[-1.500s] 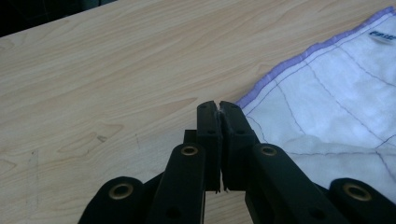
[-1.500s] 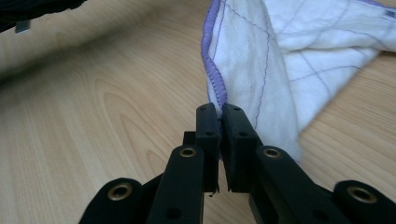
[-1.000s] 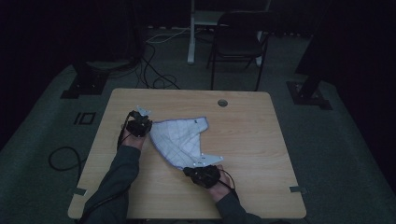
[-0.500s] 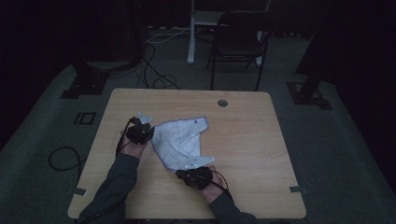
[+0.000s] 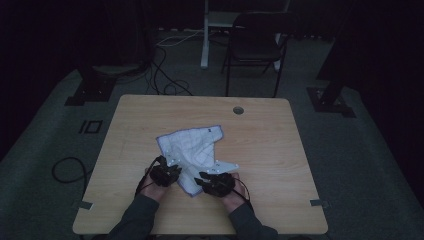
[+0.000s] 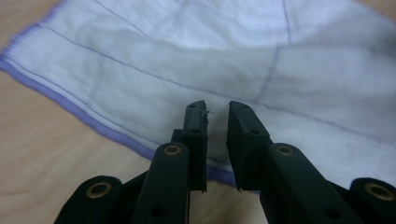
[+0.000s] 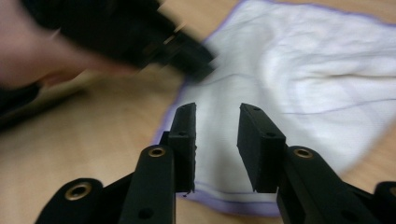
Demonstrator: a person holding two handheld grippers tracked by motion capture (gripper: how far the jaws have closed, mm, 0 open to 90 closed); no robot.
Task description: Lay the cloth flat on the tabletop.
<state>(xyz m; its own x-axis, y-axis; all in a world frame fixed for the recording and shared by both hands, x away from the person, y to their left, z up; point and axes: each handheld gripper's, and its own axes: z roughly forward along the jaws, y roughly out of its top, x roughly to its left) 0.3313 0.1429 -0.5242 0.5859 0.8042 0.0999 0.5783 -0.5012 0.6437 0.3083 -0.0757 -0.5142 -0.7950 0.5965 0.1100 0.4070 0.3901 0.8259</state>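
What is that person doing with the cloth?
A person is folding a white cloth on a table, with a claw in each hand. The left claw and the right claw sit at the cloth's near edge. Both have just opened a little, and neither pinches the cloth.

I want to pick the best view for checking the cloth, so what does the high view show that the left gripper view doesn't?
High view: the whole table, both hands, the right gripper, a chair and floor cables beyond. Left gripper view: the left gripper close up, jaws slightly apart with nothing between them, over the cloth's purple hem. Both: the white cloth on the wooden tabletop.
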